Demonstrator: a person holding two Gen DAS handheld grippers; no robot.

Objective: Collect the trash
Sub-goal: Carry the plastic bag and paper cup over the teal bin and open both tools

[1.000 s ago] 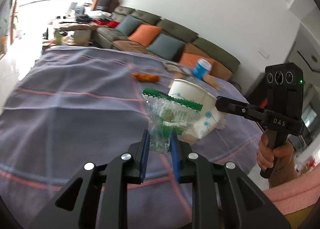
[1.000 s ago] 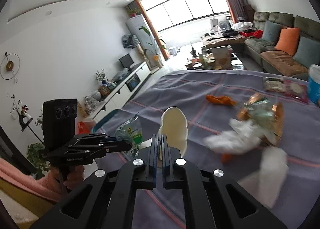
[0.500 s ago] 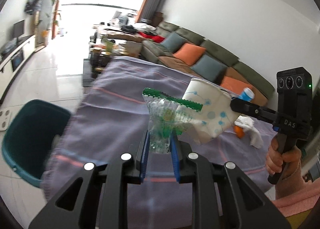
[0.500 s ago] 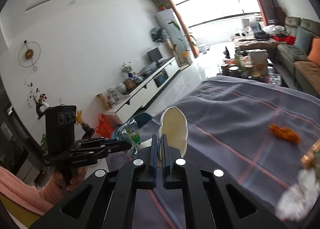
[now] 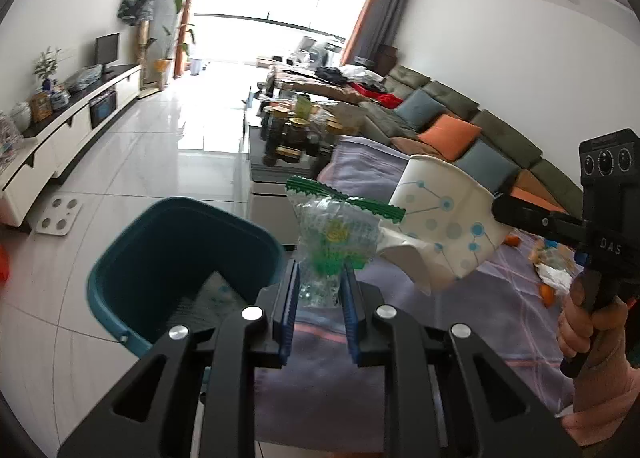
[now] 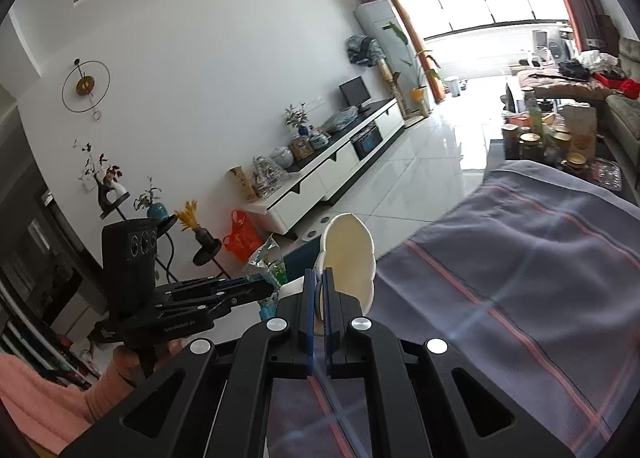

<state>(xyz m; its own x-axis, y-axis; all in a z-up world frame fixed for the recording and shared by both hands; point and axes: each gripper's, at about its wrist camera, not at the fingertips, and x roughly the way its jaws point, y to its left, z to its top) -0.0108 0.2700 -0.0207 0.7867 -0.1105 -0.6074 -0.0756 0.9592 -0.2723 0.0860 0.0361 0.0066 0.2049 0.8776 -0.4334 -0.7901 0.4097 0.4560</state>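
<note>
Fingers [image 5: 289,294] of the left gripper [image 5: 318,290] clamp a crinkled clear wrapper [image 5: 336,234]; the right gripper [image 6: 319,290] pinches a squashed paper cup [image 5: 444,217] beside a teal plastic bin [image 5: 176,258] off the table's [image 6: 520,258] corner.

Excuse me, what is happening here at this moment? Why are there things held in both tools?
A person is collecting trash with a handheld gripper in each hand. The left gripper is shut on a clear plastic wrapper with a green edge. The right gripper is shut on the rim of a crushed white paper cup. Both are held above the edge of the cloth-covered table, near a teal bin on the floor. Nothing is dropped in yet.
</note>
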